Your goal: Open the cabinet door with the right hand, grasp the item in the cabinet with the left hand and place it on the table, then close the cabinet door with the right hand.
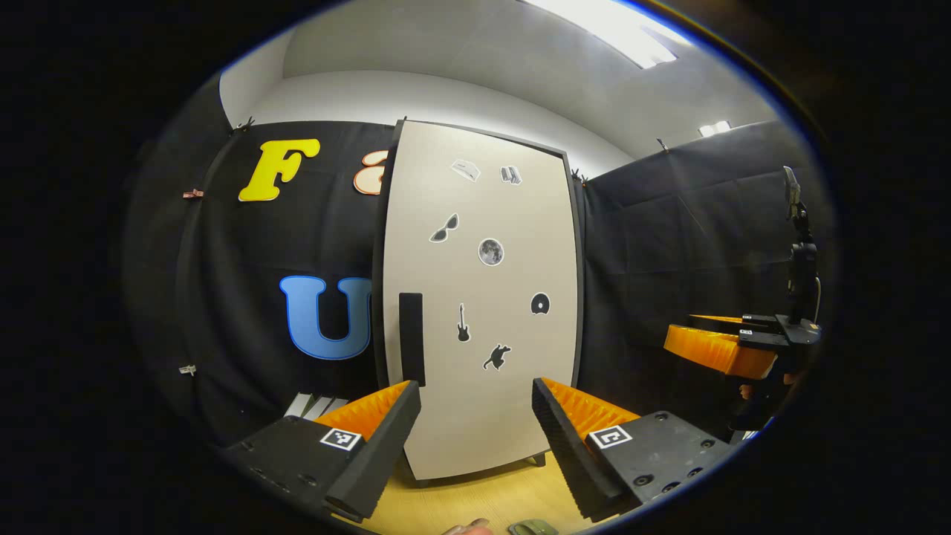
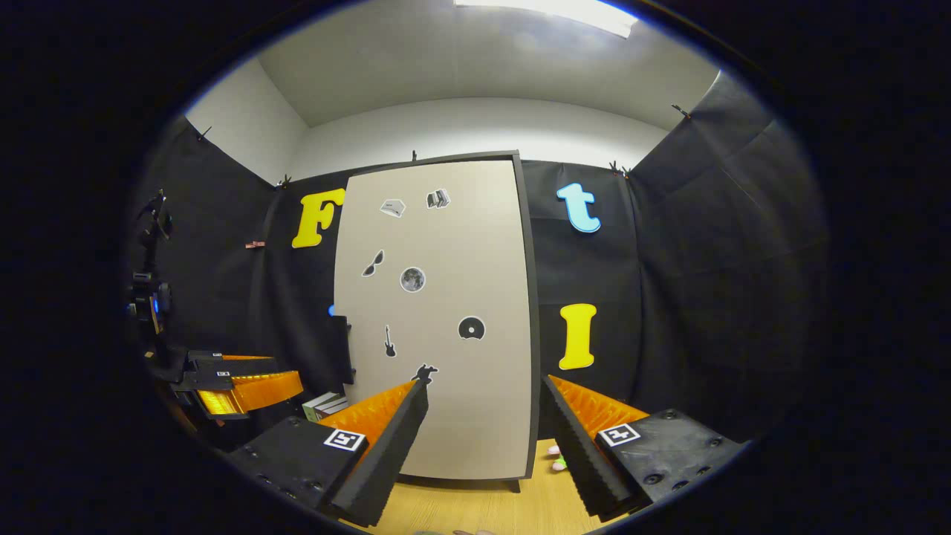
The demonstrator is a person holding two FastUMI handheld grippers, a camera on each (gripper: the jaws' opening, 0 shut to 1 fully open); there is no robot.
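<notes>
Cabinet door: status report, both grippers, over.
Left gripper open, empty. Right gripper open, empty, short of the door. Beige sticker-covered cabinet door shut, black handle untouched. Nothing between grippers and door.

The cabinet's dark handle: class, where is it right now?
In the left gripper view the handle is a vertical bar on the closed cabinet door, near its left edge, low down, left of the guitar sticker.

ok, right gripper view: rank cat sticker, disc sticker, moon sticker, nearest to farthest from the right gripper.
1. cat sticker, low on the cabinet door, by the right gripper
2. disc sticker, mid-door
3. moon sticker, higher, left of centre
</notes>
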